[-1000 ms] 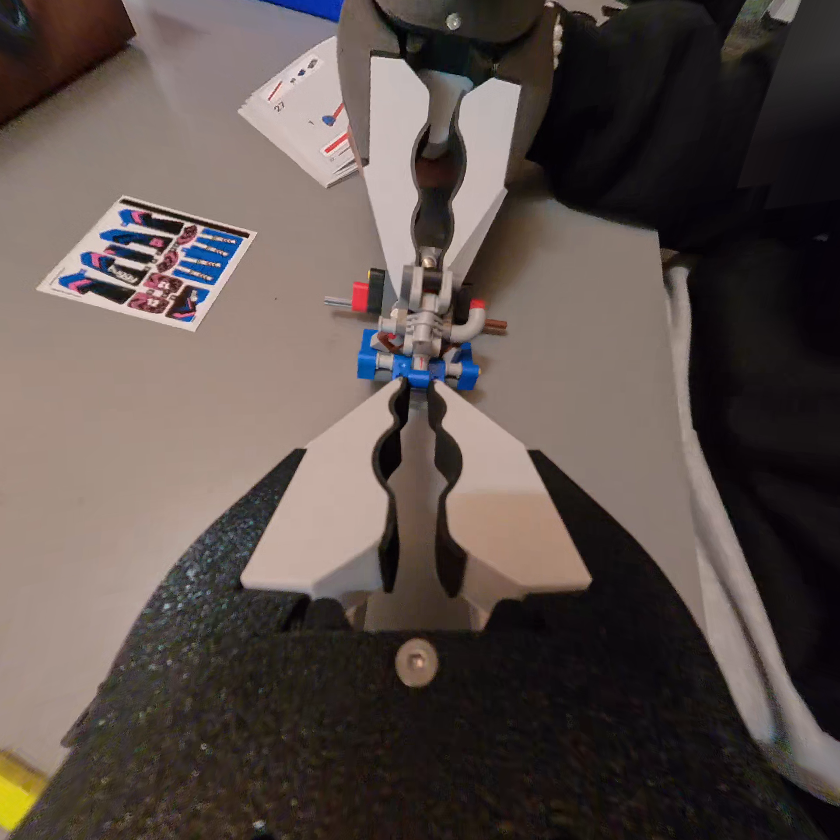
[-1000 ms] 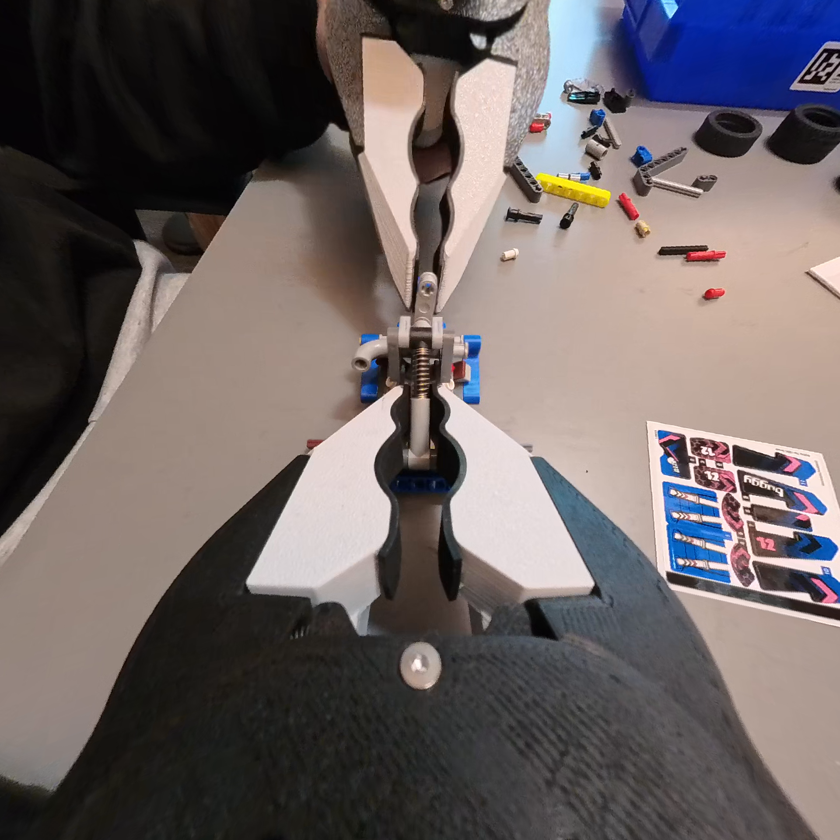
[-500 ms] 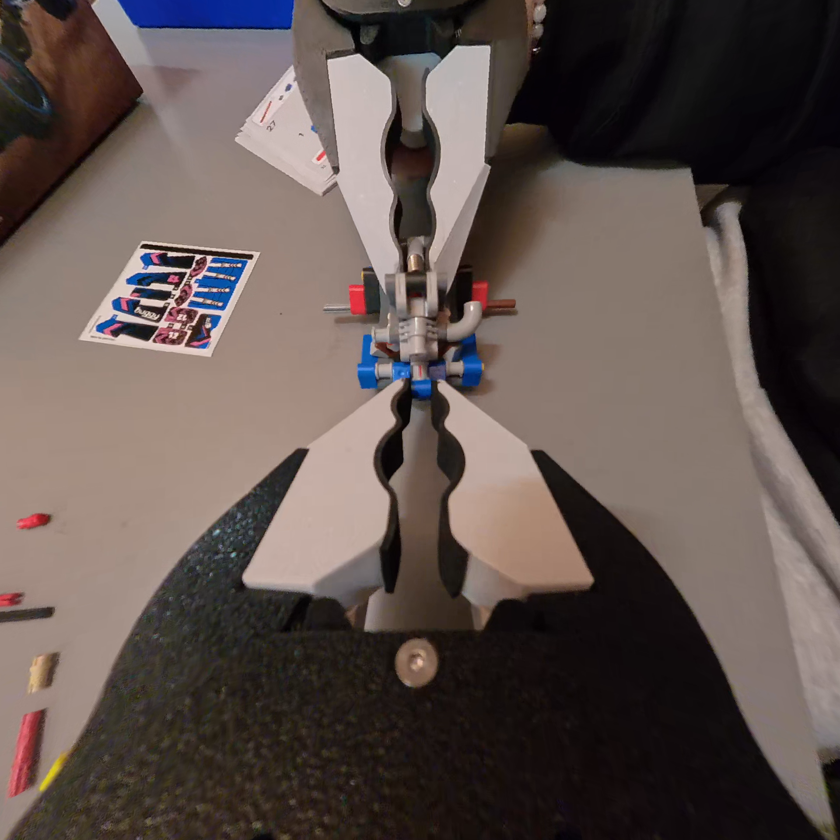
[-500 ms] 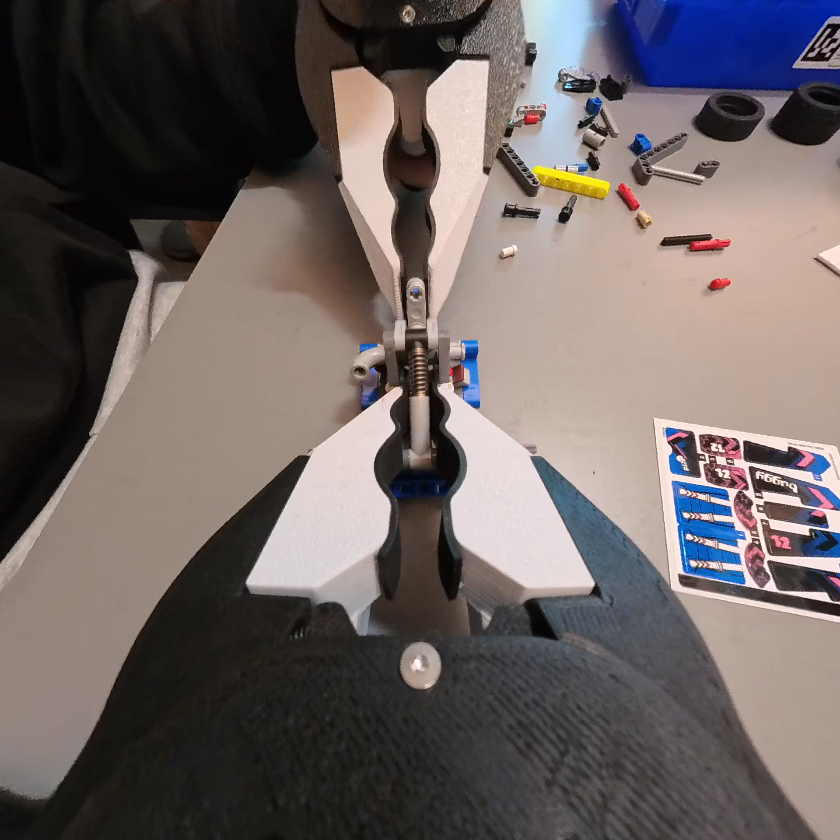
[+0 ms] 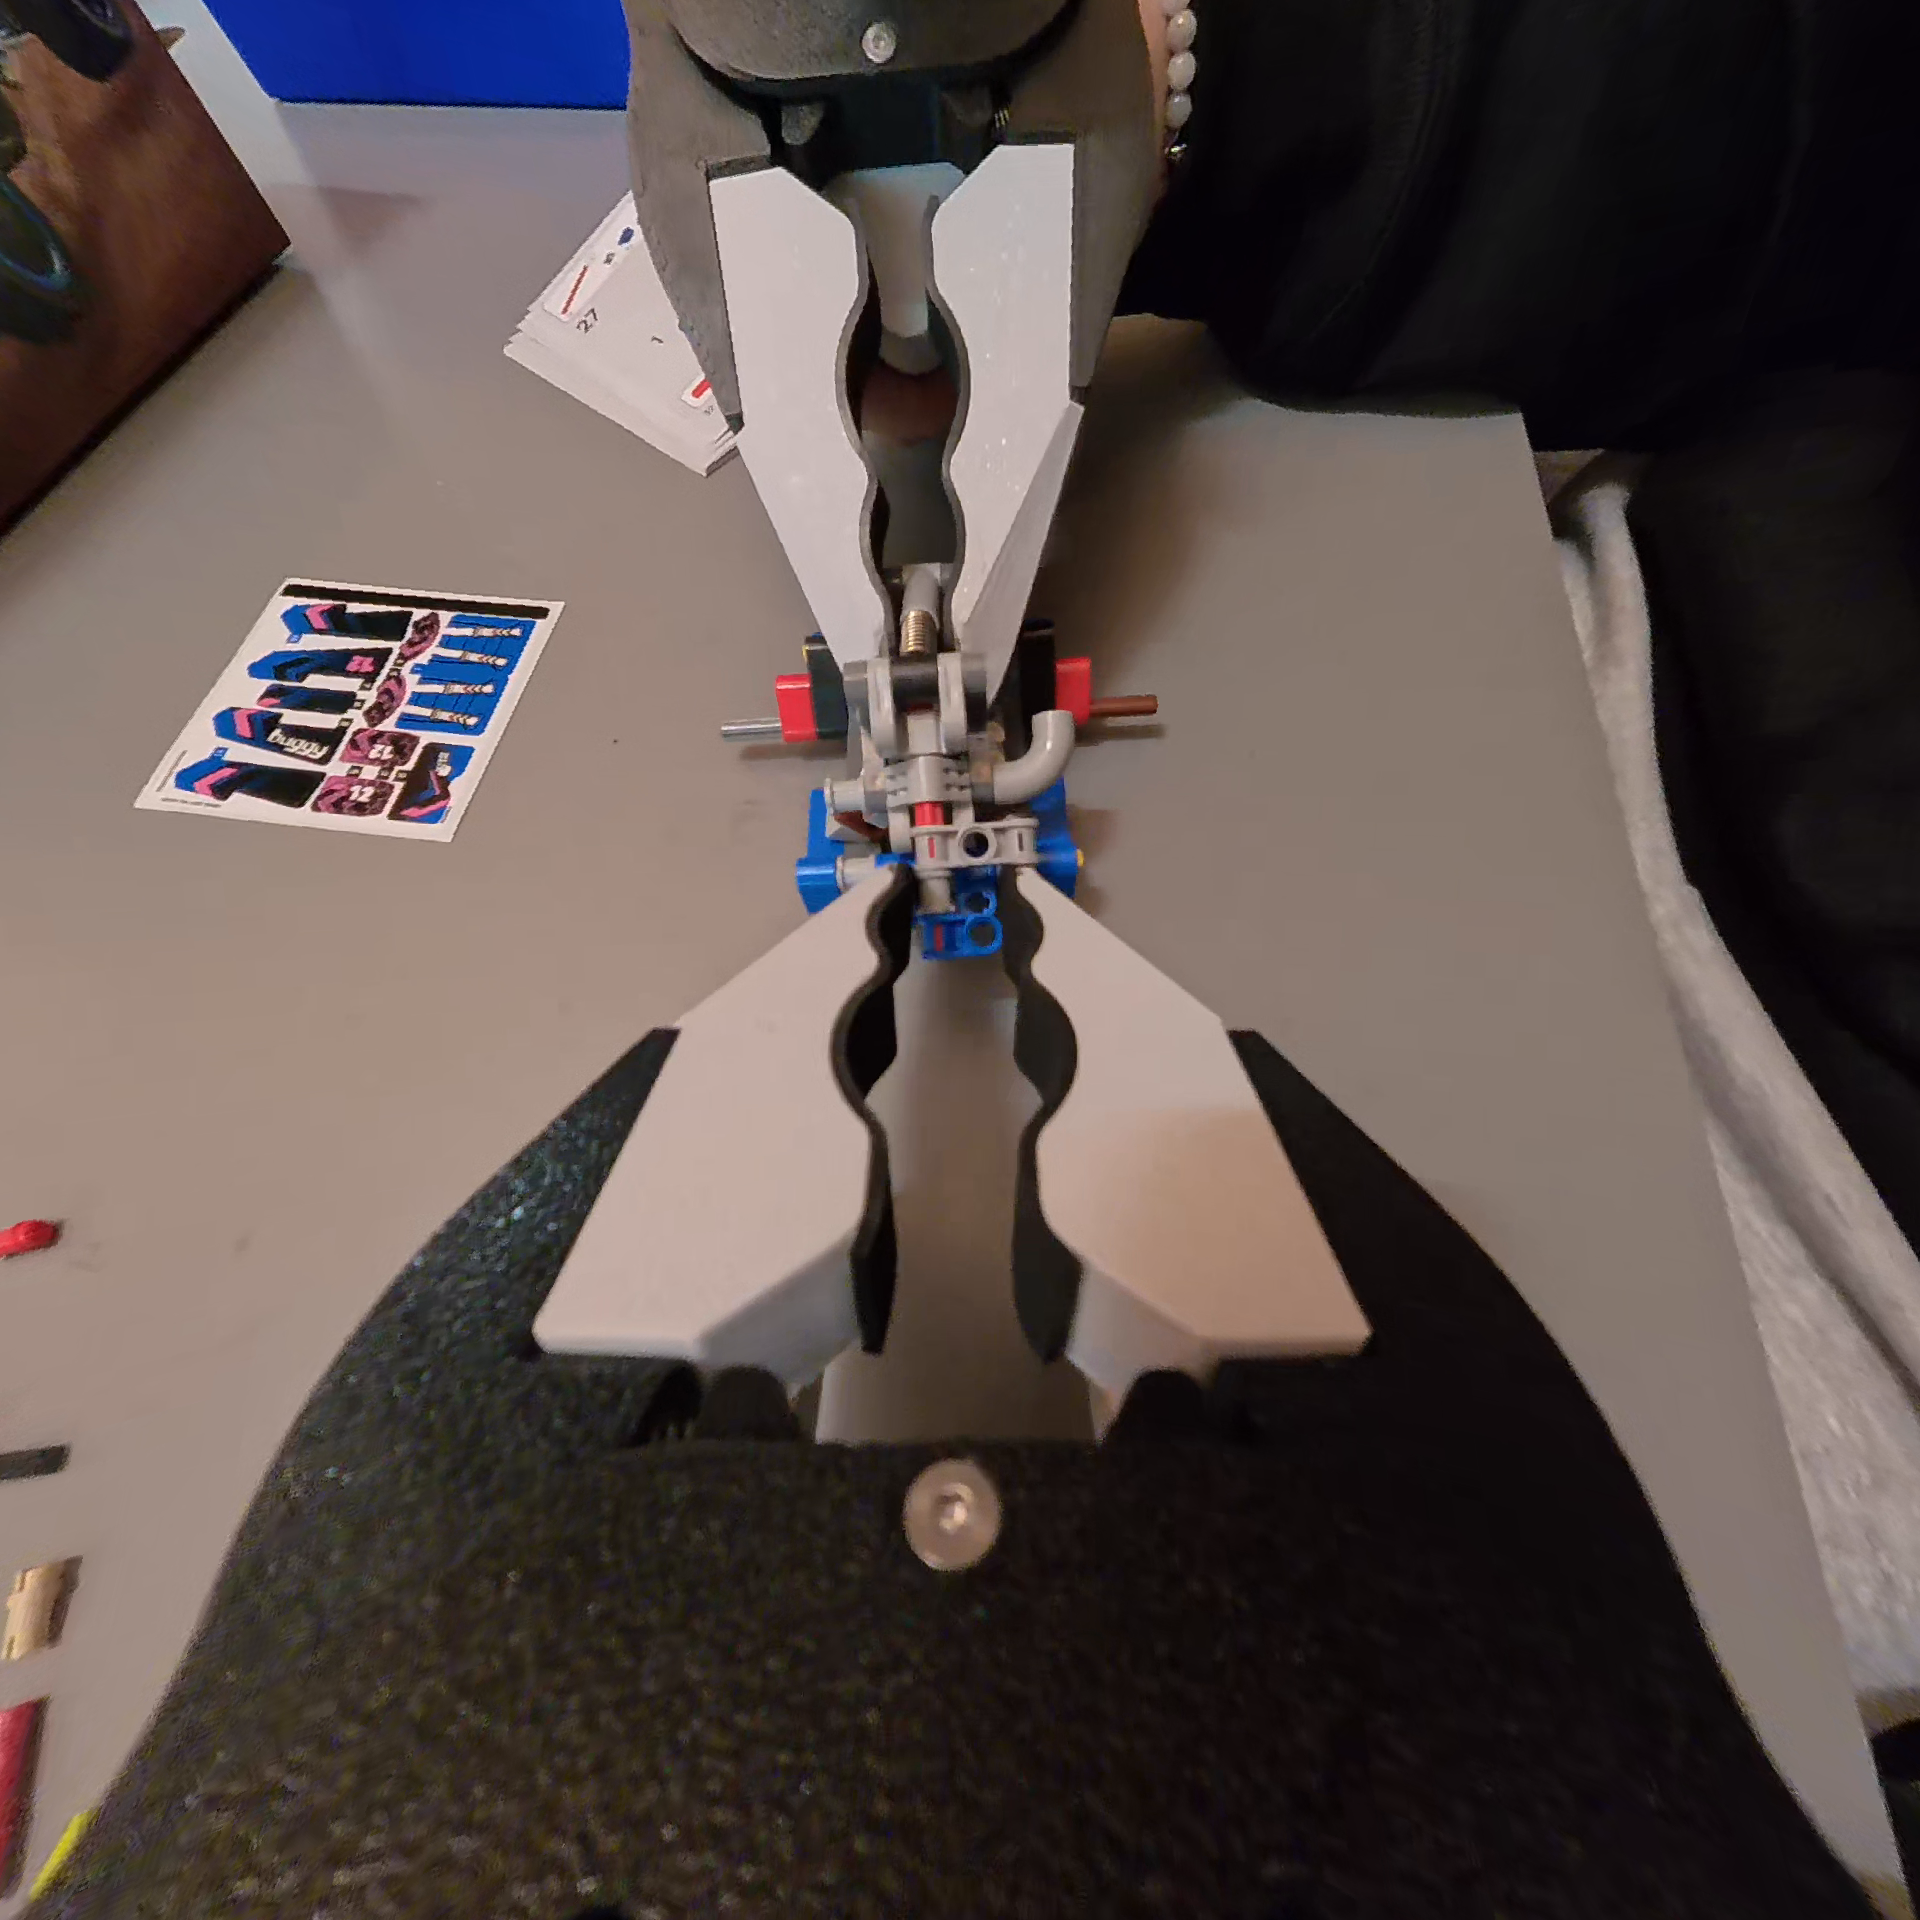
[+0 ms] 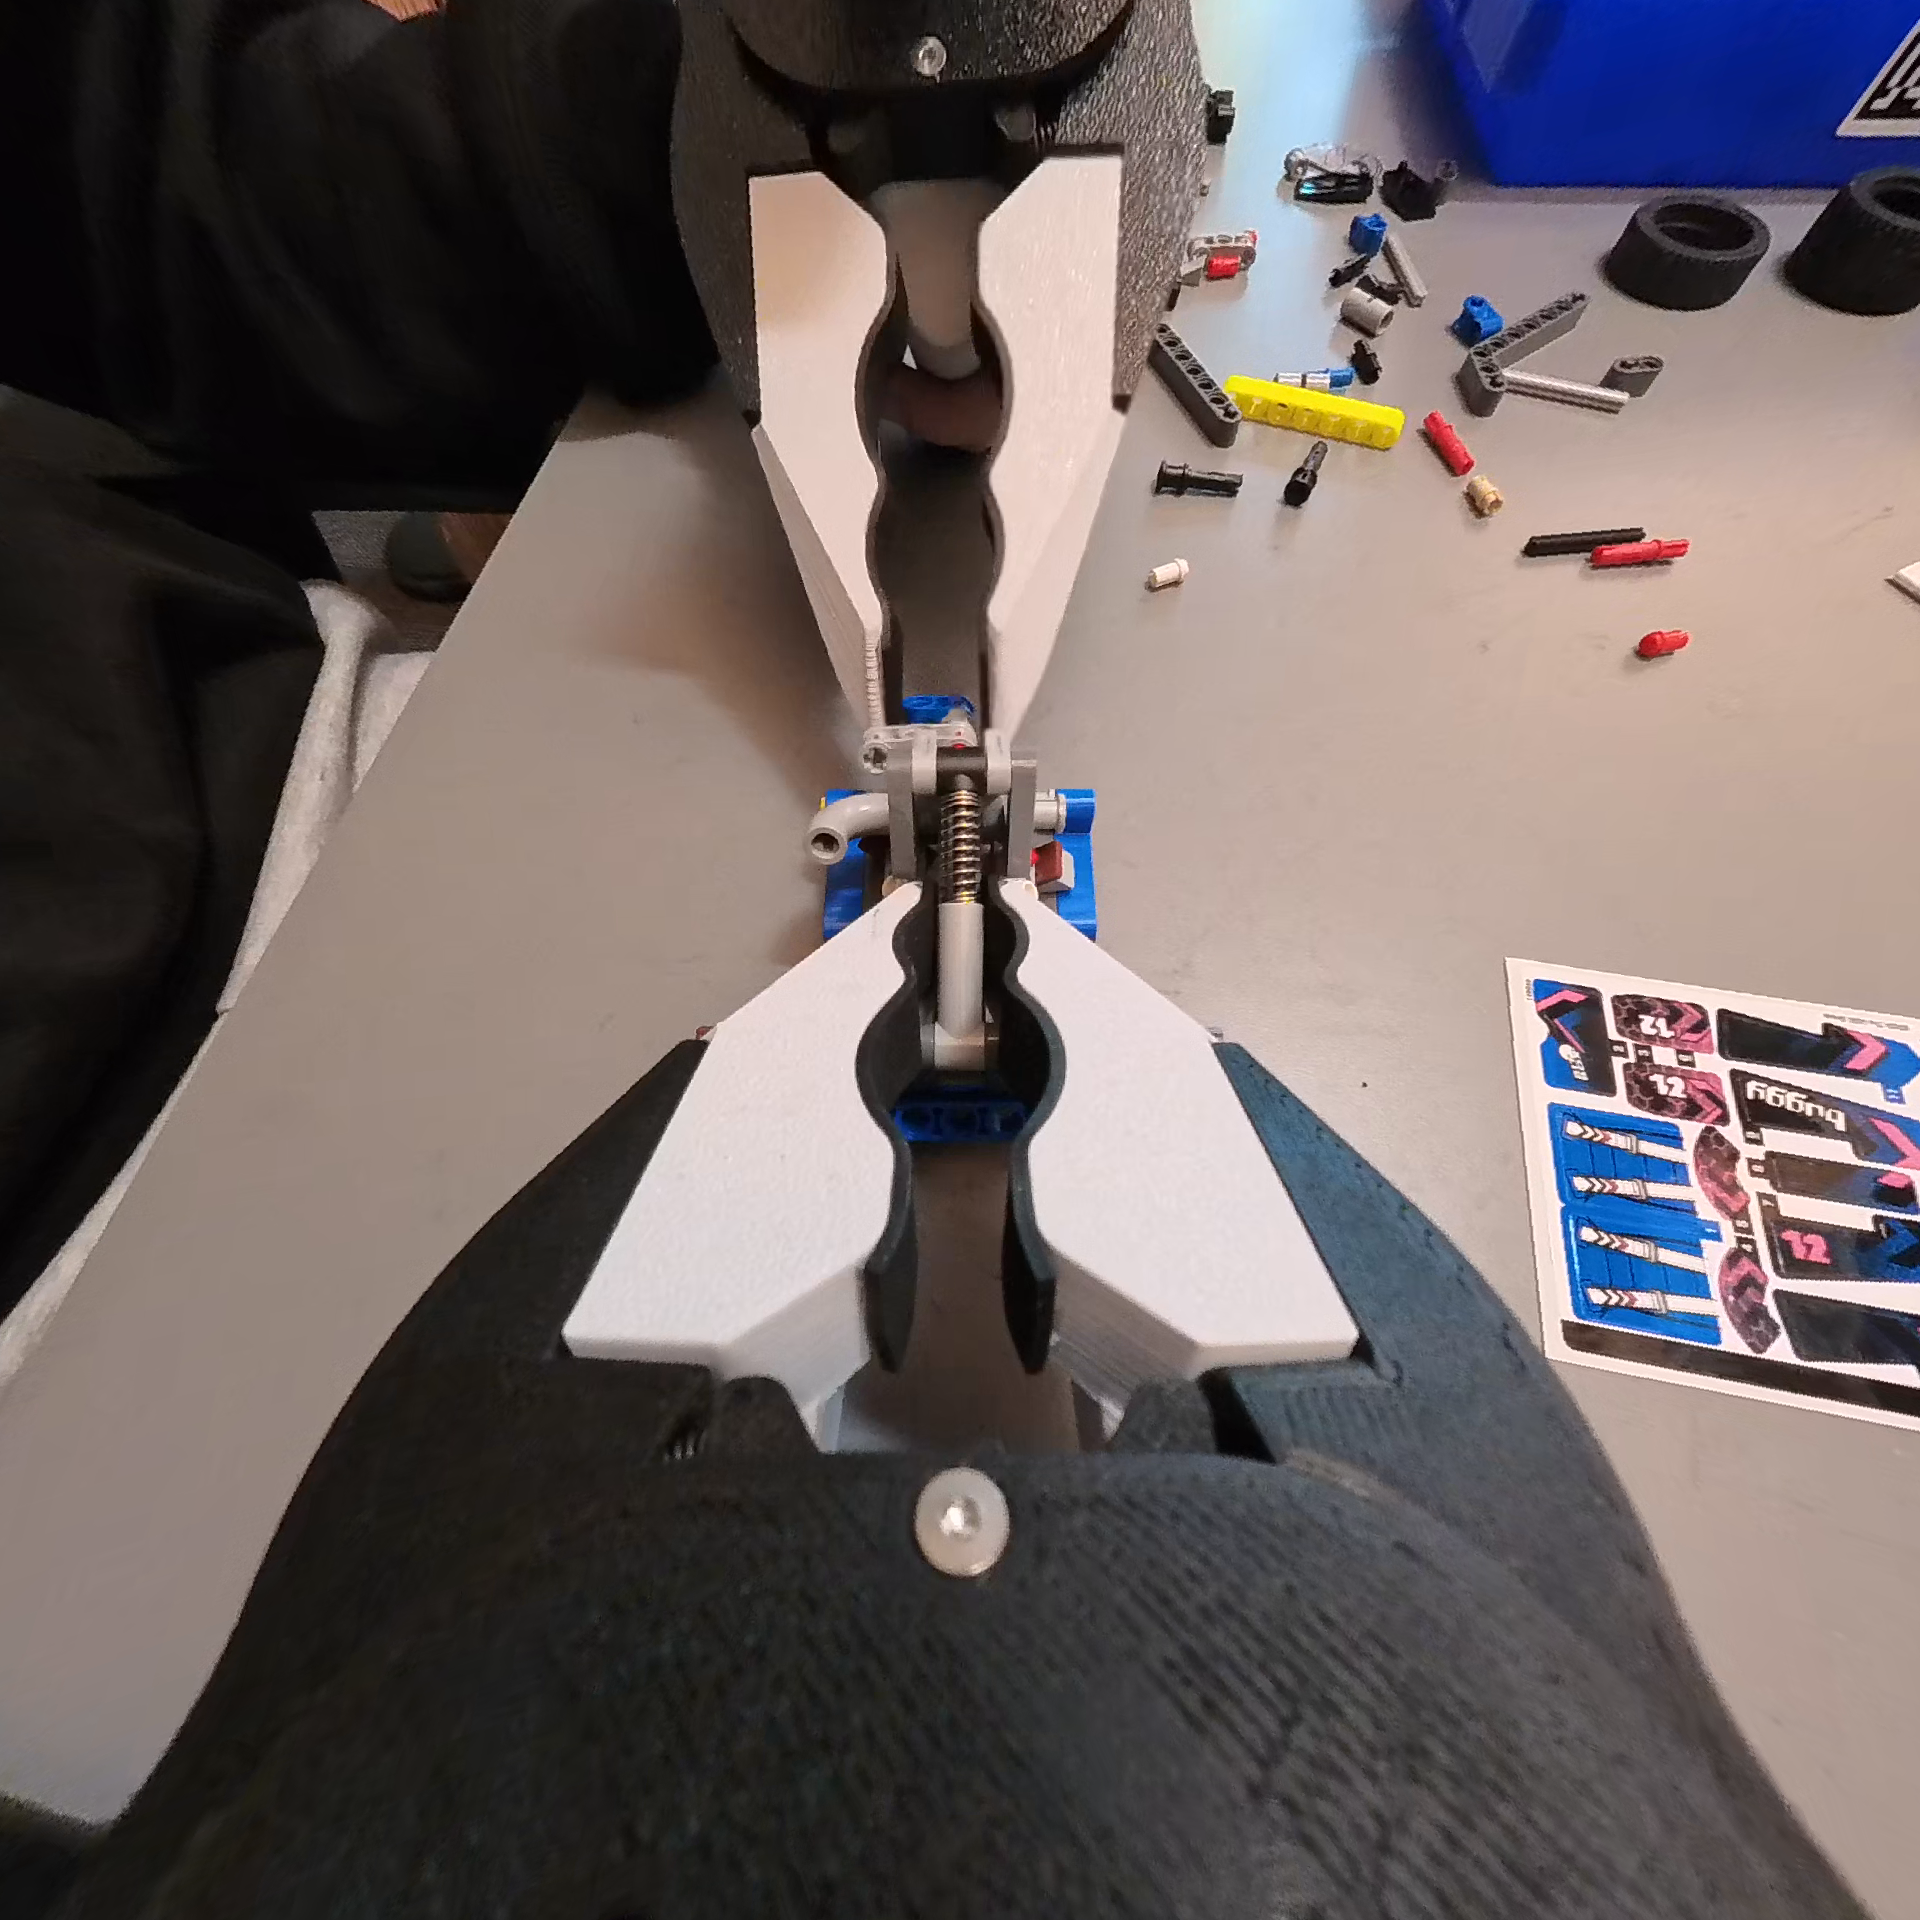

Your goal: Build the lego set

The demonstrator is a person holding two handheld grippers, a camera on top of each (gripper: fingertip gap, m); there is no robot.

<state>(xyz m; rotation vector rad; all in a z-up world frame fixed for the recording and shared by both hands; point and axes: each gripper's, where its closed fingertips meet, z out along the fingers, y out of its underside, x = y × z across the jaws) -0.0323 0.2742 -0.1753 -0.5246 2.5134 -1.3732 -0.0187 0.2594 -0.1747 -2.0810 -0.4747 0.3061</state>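
**Position.** Lego model [image 5: 935, 790] on the grey bench [image 5: 1351, 831], close to its near edge, directly between the left gripper [image 5: 961, 899] and the right gripper [image 6: 961, 904], which face each other tip to tip.

**Appearance of model.**
- Blue frame at the bottom, flat on the bench.
- Grey connectors stacked on top of the frame, with a small red pin showing at the centre.
- Curved grey tube on one side.
- Red bushes on a cross axle at the end nearer the right gripper; axle ends projecting on both sides.
- Grey shock absorber [image 6: 961, 914] with a metal coil spring, lying along the centre line.

**Left jaws.** Parted, flanking the small blue end block of the frame; slight gap visible on either side of it.

**Right jaws.** Closed on the shock absorber, tips at the spring end, grey shaft running back between the pads.

**Surroundings.**
- Sticker sheet [image 5: 348, 712] flat on the bench, well apart from the model.
- Instruction booklet [image 5: 623, 343] partly behind the right gripper.
- Yellow beam [image 6: 1314, 410] among scattered loose pins and beams.
- Two black tyres [image 6: 1688, 249] beside a blue bin [image 6: 1662, 94].
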